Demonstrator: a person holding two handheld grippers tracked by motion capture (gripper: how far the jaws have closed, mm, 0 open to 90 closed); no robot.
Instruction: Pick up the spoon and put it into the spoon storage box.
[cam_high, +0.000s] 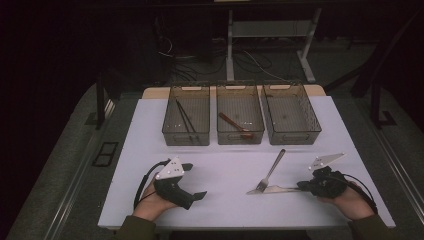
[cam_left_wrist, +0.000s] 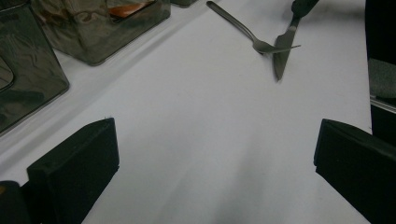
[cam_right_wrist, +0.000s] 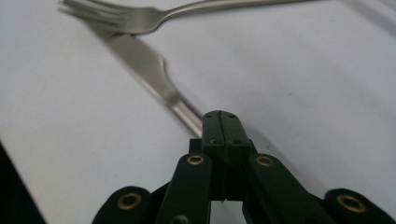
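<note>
Dim floor and loose cables surround a white desk (cam_high: 150, 130), where three clear bins stand in a row at twelve o'clock: the left bin (cam_high: 186, 116) holds a pair of dark chopsticks (cam_high: 184, 115), the middle bin (cam_high: 240, 115) a reddish wooden utensil (cam_high: 235, 125), and the right bin (cam_high: 291, 115) looks bare. At about four o'clock lie one fork (cam_high: 270, 172) and one knife (cam_high: 272, 189), the fork's tines resting across the knife's blade tip. The right claw (cam_right_wrist: 220, 126) is pressed together on the knife's handle end, the blade running away from it toward the fork. The left claw (cam_left_wrist: 215, 154) sits at seven o'clock, spread wide with nothing between its black jaws, resting on the desk. To do this step well, the pinch on the thin handle should probably stay firm and square so the knife cannot swivel, and the blade is best drawn out from under the tines or lifted slowly, lest the fork be dragged or flipped. The bare bin at one o'clock seems the likely place for it. Counted: three bins, one fork, one knife, two chopsticks, one wooden utensil, two claws.
</note>
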